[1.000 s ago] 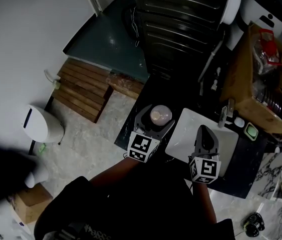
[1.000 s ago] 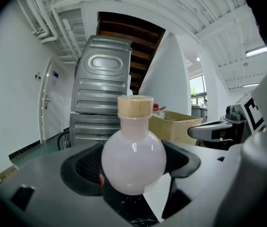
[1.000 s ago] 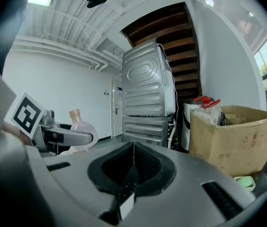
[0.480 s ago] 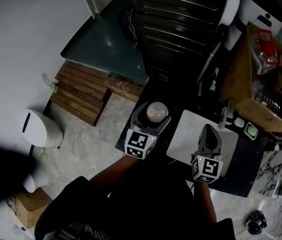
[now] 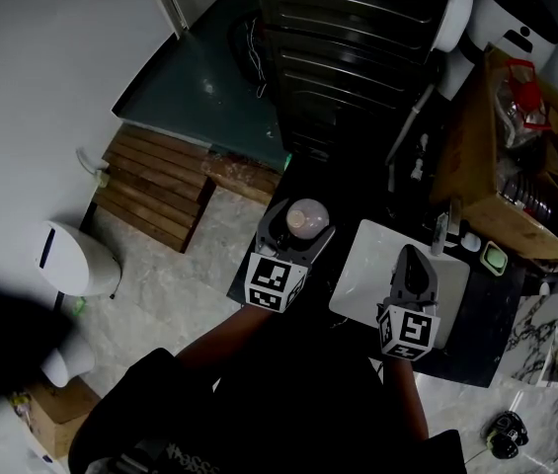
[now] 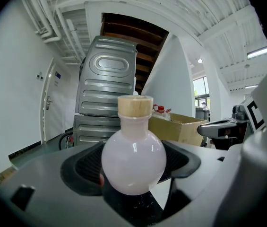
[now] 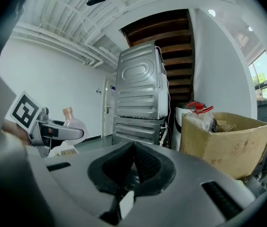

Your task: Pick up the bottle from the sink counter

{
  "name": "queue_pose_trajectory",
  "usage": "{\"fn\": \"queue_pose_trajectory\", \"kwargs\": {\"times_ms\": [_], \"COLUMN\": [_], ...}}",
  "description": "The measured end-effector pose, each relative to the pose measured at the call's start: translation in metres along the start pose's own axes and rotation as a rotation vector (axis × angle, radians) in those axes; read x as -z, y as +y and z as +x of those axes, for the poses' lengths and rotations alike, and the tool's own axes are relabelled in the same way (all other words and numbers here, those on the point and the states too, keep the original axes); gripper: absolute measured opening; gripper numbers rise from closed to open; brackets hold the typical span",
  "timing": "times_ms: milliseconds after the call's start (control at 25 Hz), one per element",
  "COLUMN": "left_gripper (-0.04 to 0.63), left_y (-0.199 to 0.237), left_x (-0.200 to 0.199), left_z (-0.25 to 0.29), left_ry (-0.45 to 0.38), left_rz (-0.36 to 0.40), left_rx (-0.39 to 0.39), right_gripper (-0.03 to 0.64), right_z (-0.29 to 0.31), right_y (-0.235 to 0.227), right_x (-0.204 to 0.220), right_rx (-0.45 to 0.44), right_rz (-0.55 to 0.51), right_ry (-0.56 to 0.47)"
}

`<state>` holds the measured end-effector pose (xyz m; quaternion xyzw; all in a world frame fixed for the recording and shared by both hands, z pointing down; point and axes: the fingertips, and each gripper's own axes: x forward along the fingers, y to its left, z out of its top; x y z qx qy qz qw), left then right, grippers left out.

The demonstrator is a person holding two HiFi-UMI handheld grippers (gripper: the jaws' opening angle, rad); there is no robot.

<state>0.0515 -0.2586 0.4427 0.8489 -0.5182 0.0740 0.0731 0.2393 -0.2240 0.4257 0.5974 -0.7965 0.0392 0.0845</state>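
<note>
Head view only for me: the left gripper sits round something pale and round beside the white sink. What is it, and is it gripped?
Observer: The left gripper view shows a round-bodied, pale pink bottle with a tan stopper. It stands upright, with both jaws of the left gripper against its sides.
Operator: And the right gripper?
Observer: In the right gripper view its jaws are together with nothing between them.

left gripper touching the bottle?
Touching. Left gripper view: the left gripper clamps the bottle, jaws against both sides of its round body.
</note>
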Motion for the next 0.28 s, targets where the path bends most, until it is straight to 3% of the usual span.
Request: {"fn": "queue_pose_trajectory", "kwargs": {"times_ms": [280], "left_gripper": [0.379], "left_y": [0.0038], "left_x": [-0.0004], "left_z": [0.0025], "left_ry": [-0.008], "left_rz": [-0.010], "left_rx": [0.010], "right_gripper": [0.037], "right_z": [0.0061], "right_y": [0.0048], "right_x": [0.0018], "right_rx": [-0.005], "right_rz": [0.002], "right_ry": [0.003]}}
